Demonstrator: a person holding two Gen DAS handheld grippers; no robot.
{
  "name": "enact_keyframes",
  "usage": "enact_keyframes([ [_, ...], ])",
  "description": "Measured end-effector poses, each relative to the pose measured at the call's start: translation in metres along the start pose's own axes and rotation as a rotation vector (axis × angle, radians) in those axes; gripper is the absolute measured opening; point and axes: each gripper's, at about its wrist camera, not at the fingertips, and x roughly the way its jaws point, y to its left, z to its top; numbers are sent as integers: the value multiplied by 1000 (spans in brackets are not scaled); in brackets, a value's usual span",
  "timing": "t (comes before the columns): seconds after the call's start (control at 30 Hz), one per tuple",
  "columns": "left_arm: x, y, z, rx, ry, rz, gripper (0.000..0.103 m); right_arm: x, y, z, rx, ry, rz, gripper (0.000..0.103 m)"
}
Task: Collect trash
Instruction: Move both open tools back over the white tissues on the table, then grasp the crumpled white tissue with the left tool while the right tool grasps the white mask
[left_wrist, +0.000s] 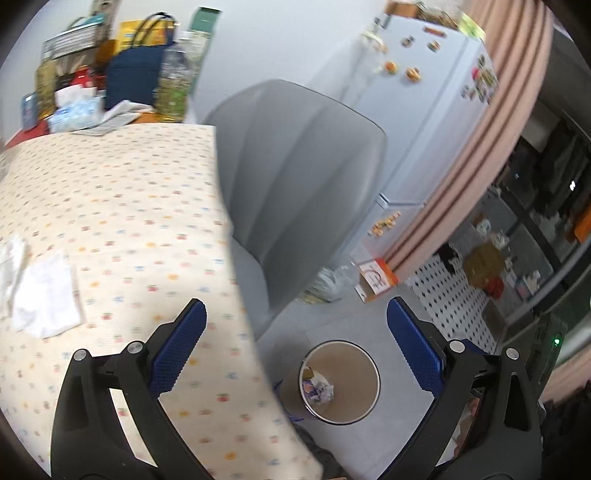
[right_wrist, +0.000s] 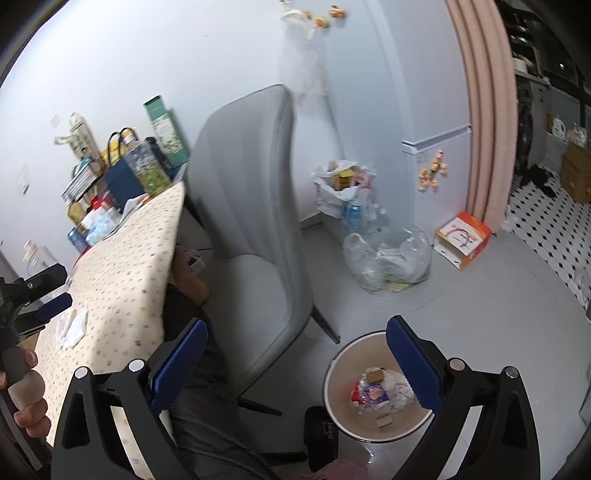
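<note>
- Both tools hang with jaws spread wide, nothing between them: left tool (left_wrist: 295, 332) over the desk's (left_wrist: 122, 206) right edge, right tool (right_wrist: 295, 350) over the floor.
- Bin (right_wrist: 334, 373) on the floor, right of the grey chair (right_wrist: 255, 206), crumpled trash (right_wrist: 373, 395) at its bottom.
- White tissues (left_wrist: 44, 295) lie on the desk, near left, well apart from the bin.

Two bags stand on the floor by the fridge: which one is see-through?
The clear bag, out on the floor nearer the bin. The white bag behind it, against the fridge, is opaque.
</note>
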Motion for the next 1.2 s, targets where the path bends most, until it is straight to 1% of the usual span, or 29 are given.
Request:
enact_keyframes([
  [0.07,-6,16,2,-28,-19,21,97,0,13,0,-20,5,12,95],
  [0.27,-24,56,0,-114,-57,38,97,7,60,1,-44,29,77,95],
  [0.47,-46,90,-3,-154,-93,73,97,16,120,0,-118,46,144,95],
  [0.57,-56,114,-5,-188,-106,91,97,20,146,-2,-146,57,174,95],
  [0.77,-76,166,-9,-302,-150,133,97,27,194,3,-193,71,242,95],
  [0.97,-95,209,-13,-377,-193,191,97,35,238,12,-230,77,288,95],
  [1.07,-100,230,-15,-428,-206,215,97,42,256,11,-247,93,309,95],
  [1.17,-89,250,-15,-465,-162,220,97,54,277,7,-285,116,315,95],
  [1.2,-88,255,-17,-482,-161,216,96,57,283,6,-300,123,319,95],
])
